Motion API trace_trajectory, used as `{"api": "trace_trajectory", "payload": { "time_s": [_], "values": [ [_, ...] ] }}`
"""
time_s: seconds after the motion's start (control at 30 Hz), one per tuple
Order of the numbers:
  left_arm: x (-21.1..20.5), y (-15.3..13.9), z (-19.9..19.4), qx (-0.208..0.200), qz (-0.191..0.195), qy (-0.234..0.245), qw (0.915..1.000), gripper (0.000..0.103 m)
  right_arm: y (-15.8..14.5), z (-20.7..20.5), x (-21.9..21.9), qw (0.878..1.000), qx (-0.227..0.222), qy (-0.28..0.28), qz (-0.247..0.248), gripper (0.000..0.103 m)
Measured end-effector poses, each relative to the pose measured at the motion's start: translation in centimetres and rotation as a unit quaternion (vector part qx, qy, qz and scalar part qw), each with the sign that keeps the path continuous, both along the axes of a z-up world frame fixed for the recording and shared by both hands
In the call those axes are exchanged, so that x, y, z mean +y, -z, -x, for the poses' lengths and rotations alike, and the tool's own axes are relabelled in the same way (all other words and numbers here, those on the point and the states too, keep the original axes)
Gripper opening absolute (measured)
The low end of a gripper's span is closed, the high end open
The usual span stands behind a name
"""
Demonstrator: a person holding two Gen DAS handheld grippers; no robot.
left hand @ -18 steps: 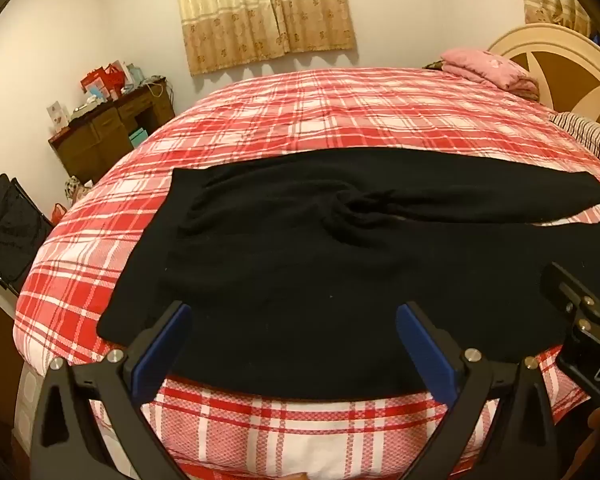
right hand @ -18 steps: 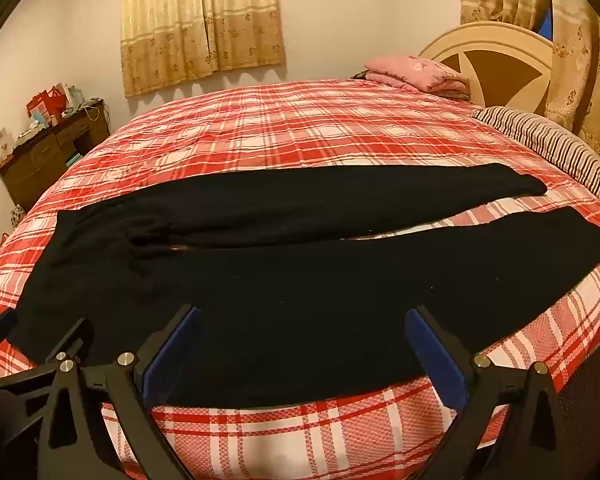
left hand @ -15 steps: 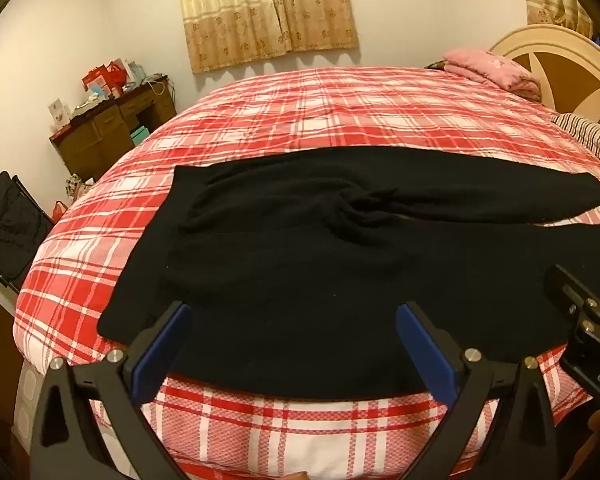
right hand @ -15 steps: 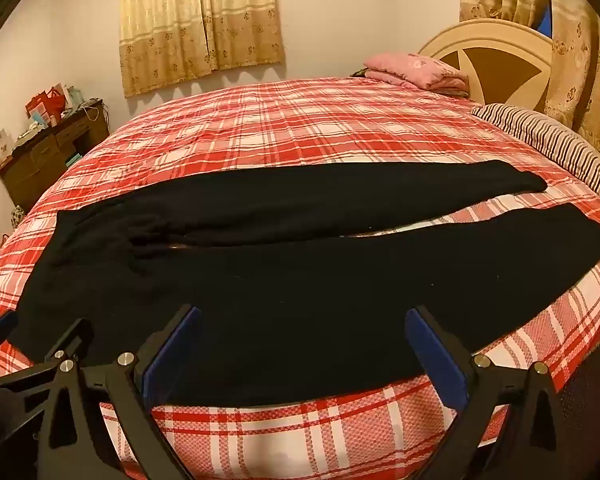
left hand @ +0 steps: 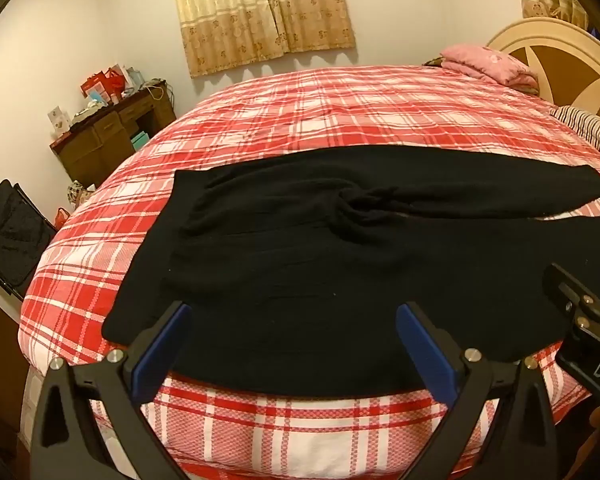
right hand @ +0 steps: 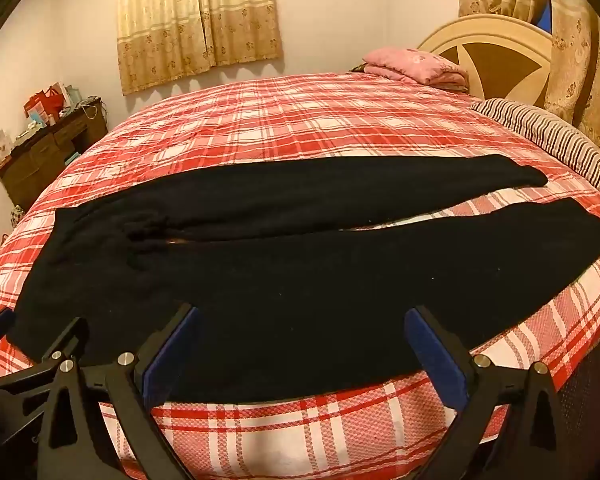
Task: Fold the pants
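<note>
The black pants [left hand: 320, 264] lie flat on the bed [left hand: 340, 120], long way going left to right. The waist is on the left and the two legs point right. The left gripper [left hand: 292, 344] is nearer the waist, the right gripper [right hand: 300, 348] nearer the legs. Both hang wide apart and empty above the near edge. A dresser [left hand: 104, 136] stands far left.

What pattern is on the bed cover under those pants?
A red-and-white plaid bed cover, clearest in the right wrist view, beneath the black pants.
</note>
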State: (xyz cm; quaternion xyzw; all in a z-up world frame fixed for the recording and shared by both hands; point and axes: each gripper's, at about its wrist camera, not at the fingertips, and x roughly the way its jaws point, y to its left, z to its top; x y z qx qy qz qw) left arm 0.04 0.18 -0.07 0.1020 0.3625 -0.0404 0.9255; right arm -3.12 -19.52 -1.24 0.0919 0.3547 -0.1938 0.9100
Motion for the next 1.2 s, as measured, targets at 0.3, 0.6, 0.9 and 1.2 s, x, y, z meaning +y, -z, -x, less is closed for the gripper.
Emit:
{"api": "trace_trajectory", "payload": {
  "time_s": [0.3,0.6,0.9,1.2],
  "values": [
    [-0.08,0.0,0.07,-0.001,-0.002,0.0,1.0,0.103,0.11,0.06,0.13,1.0,0.001,-0.003,0.001,0.102],
    [-0.17,-0.05,0.18,0.001,-0.007,0.0,1.0,0.103,0.19,-0.01,0.16,1.0,0.003,-0.001,-0.002,0.102],
    [-0.07,0.1,0.19,0.001,-0.008,0.0,1.0,0.103,0.37,0.02,0.32,1.0,0.007,0.0,0.002,0.102],
    [-0.1,0.16,0.18,0.001,-0.007,0.0,1.0,0.103,0.27,0.01,0.6,1.0,0.01,0.002,0.008,0.102]
  ]
}}
